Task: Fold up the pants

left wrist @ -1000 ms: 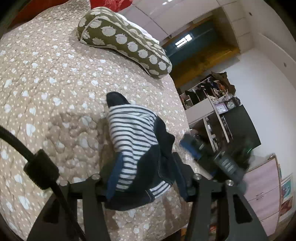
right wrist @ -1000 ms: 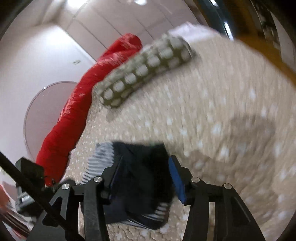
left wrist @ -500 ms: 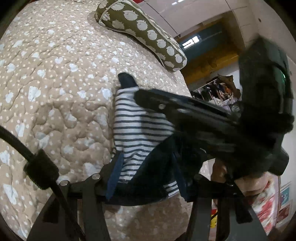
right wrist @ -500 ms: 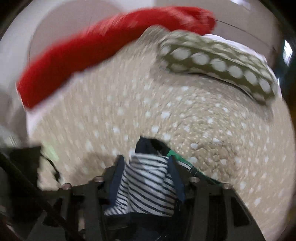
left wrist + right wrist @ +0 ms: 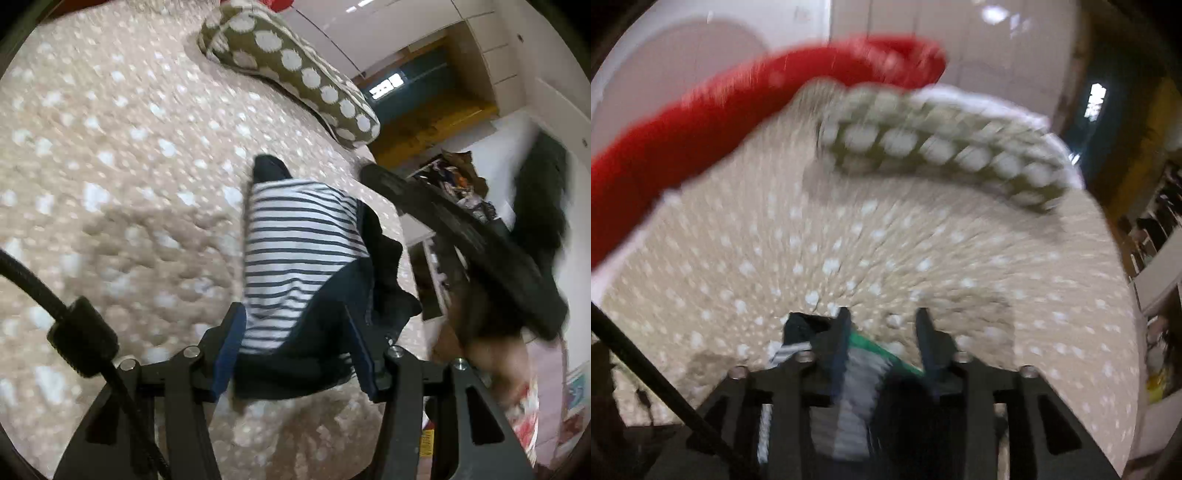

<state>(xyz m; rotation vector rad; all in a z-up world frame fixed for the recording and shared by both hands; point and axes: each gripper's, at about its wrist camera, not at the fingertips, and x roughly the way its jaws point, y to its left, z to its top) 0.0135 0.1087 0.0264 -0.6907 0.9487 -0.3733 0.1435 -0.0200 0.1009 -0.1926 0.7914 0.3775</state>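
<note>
Looking along your left tool [image 5: 295, 350], its blue pads clamp the near edge of the folded dark-navy pants with a striped white lining [image 5: 295, 240] on the beige dotted quilted bed [image 5: 110, 166]; tugging could undo the loose right-hand flap. From your right tool [image 5: 882, 332], jaws opening over blurred striped cloth, a hasty pull may snag it.

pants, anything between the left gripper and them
Nothing visible is in the way: the pants already lie between the left gripper fingers on the quilt. The right gripper, its jaws opening, hangs off to the side.
</note>
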